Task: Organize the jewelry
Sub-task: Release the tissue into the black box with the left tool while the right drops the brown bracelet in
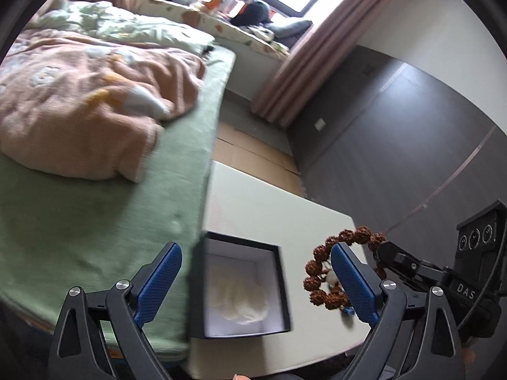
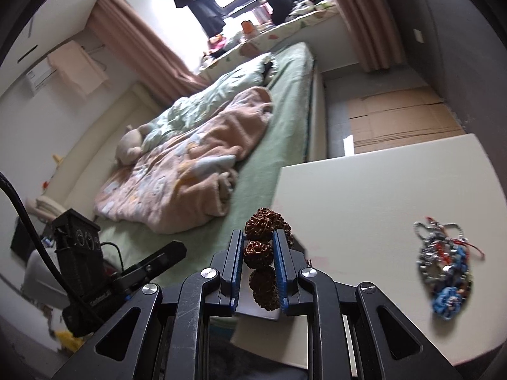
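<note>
An open black box (image 1: pixel 240 242) with white lining and a pale cushion inside stands on the white table (image 1: pixel 253 196) near the bed-side edge. My left gripper (image 1: pixel 256 269) is open wide just in front of the box, its blue pads apart from it. A bracelet of rough brown beads (image 1: pixel 317 272) hangs in the air to the right of the box, partly behind my left gripper's right finger. My right gripper (image 2: pixel 258 237) is shut on this bracelet (image 2: pixel 258 251), with beads stacked between its pads. In the left wrist view the right gripper (image 1: pixel 381 248) comes in from the right.
A tangled pile of silver, blue and red jewelry (image 2: pixel 443 272) lies on the table (image 2: pixel 380 190) to the right. A green bed (image 1: pixel 79 221) with a pink blanket borders the table's left side. Flattened cardboard (image 2: pixel 396 117) lies on the floor beyond, by a dark wall.
</note>
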